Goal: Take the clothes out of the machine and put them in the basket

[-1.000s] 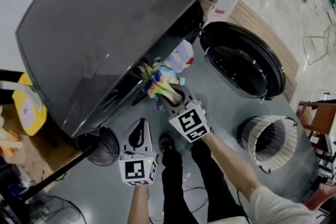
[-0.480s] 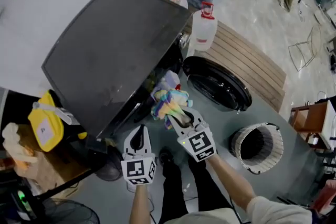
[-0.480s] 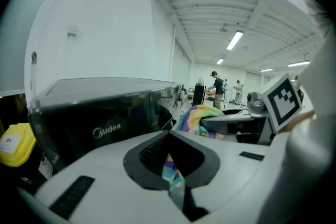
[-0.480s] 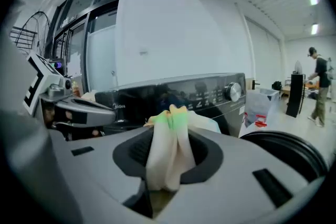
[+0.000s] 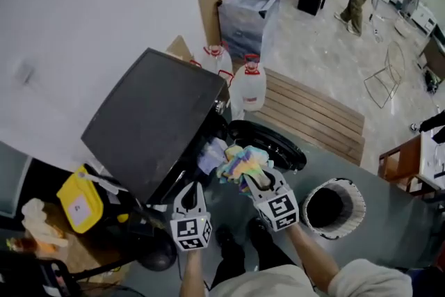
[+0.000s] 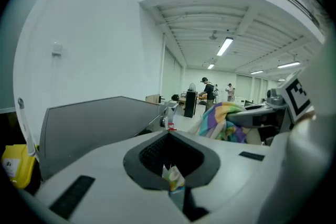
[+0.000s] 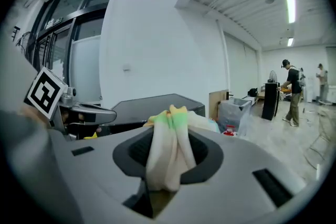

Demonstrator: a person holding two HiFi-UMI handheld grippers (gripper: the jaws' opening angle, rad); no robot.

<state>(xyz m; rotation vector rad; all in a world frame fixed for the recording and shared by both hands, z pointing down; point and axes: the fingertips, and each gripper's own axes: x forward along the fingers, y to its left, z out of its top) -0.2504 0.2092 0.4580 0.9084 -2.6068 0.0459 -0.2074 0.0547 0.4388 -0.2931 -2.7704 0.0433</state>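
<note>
I have a pastel, rainbow-striped garment (image 5: 240, 162) bunched and clamped in my right tongs (image 5: 256, 179) at frame centre, just off the dark grey machine (image 5: 156, 125). Its round door (image 5: 271, 146) hangs open, and a pale cloth (image 5: 211, 156) lies at the opening. The white slatted basket (image 5: 356, 202) stands upright at lower right, apart from the garment. My left tongs (image 5: 189, 188) pinch a small coloured scrap (image 6: 173, 178).

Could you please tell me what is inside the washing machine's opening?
A pale garment shows at the machine's opening, beside the multicoloured garment gripped by the right tool. Deeper inside cannot be seen: the machine's dark top covers the drum.
</note>
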